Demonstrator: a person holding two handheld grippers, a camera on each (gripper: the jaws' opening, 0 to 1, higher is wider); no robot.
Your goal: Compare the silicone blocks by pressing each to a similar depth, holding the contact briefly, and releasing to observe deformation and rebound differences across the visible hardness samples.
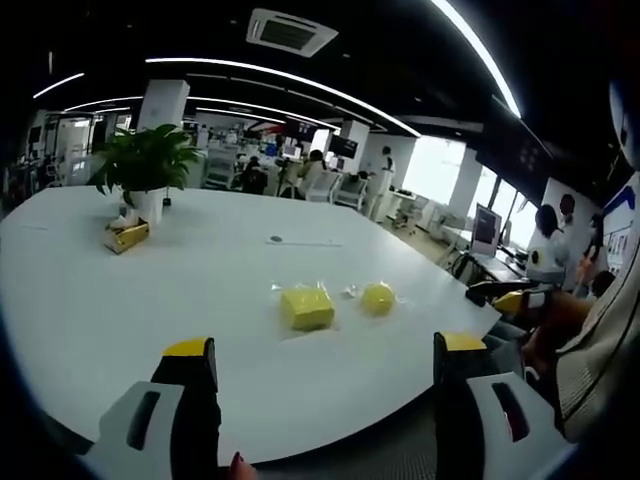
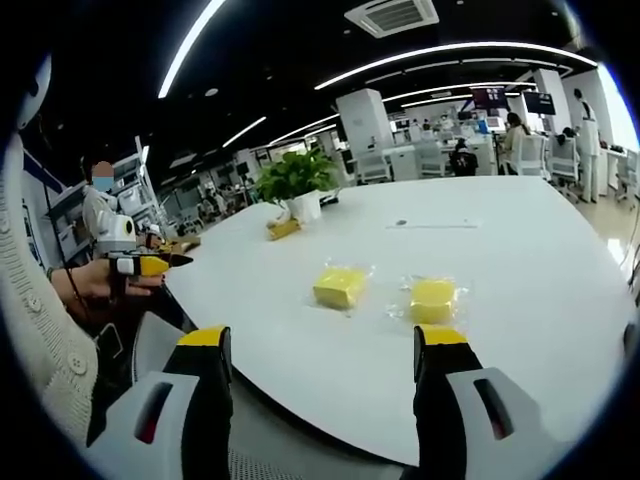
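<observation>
Two yellow blocks [image 2: 340, 286] [image 2: 433, 299] lay near desk [image 2: 520, 230] edge, untouched | right claw [image 2: 320, 360] wide, blocks straight ahead, nearer | left claw [image 1: 320, 365] wide, empty, farther back.

Both views are looking in from off the white table's [image 1: 120, 300] near edge, low and well back, the left gripper view angling rightward and the right gripper view leftward. Both are taking in the two yellow blocks [image 1: 307, 307] and the potted plant [image 2: 295, 180].
</observation>
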